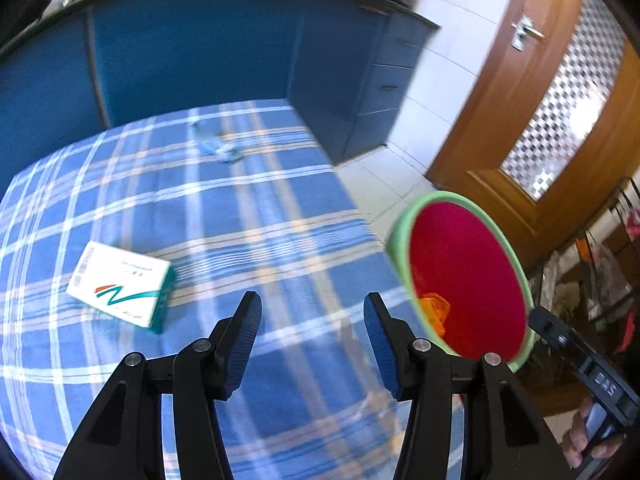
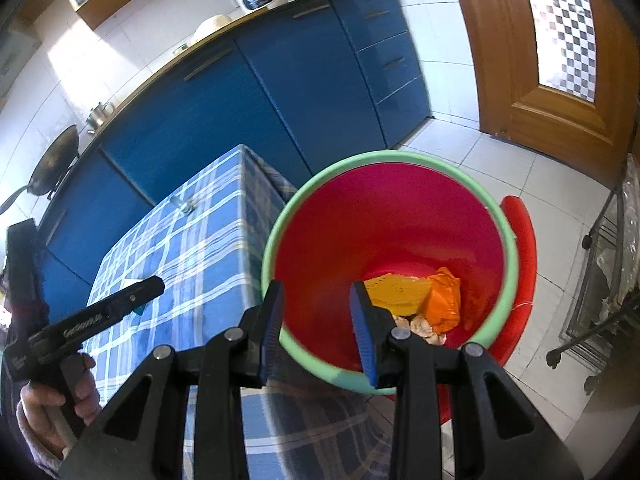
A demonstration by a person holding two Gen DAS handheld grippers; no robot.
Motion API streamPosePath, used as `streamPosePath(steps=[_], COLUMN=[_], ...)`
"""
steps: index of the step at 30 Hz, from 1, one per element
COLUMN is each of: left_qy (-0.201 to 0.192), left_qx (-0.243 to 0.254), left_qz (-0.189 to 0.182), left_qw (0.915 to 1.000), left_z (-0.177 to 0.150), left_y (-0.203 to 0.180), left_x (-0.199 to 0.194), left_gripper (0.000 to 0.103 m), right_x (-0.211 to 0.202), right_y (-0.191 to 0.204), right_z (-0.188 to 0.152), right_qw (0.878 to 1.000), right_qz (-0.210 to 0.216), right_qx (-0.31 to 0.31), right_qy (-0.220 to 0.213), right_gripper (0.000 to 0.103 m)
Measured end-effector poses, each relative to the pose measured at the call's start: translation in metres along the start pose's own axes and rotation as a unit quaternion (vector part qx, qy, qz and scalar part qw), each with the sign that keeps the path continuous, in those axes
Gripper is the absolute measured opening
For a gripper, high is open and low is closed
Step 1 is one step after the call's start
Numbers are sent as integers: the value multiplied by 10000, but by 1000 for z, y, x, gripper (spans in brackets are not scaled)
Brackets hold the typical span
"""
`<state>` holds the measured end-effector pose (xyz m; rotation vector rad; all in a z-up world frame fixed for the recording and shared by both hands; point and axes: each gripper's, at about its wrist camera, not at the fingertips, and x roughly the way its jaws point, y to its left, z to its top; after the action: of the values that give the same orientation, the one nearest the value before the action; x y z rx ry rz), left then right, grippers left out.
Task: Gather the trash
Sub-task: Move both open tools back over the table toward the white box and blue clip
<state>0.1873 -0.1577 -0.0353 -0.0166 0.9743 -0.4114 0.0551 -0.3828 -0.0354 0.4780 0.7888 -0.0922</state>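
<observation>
Left gripper jaws apart, nothing between blue pads, hanging over blue-and-white plaid tablecloth. Right gripper clamped on green rim of red plastic bucket, one pad outside the wall, other inside. Bucket held up at table's right edge, tilted, mouth facing the cameras. Inside the bucket: yellow flat piece, crumpled orange wrapper, pale scraps below, partly hidden by the pad. On the cloth: white carton with red and teal swoosh, flat, near-left; crumpled clear wrapper, far end, blurred. Both well apart from left pads. Red stool behind bucket on tiled floor.
</observation>
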Motion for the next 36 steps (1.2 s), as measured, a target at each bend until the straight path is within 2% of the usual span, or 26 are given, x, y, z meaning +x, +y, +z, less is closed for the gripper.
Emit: streamPosePath(steps=[9, 16, 24, 29, 32, 36], left_qy=[172, 123, 131, 31, -51, -129], left_qx=[-501, -733, -1064, -1361, -1476, -1643], left_qz=[207, 460, 917, 1219, 1283, 1354], left_qw=[9984, 9962, 9900, 9832, 9807, 9770], left_z=[-4, -8, -13, -12, -9, 4], left_y=[51, 85, 138, 173, 184, 189], left_x=[12, 5, -5, -18, -25, -24], left_gripper=[55, 55, 55, 55, 55, 65], right_x=[3, 9, 17, 22, 28, 36], right_y=[19, 31, 43, 51, 59, 71], right_z=[0, -1, 0, -1, 0, 1], right_qw=[9998, 9994, 9987, 9981, 9973, 9960], right_qz=[45, 100, 131, 159, 156, 183], right_qx=[-191, -318, -445, -520, -626, -770], right_qy=[47, 137, 226, 287, 361, 421], right_gripper=[36, 36, 36, 36, 36, 36])
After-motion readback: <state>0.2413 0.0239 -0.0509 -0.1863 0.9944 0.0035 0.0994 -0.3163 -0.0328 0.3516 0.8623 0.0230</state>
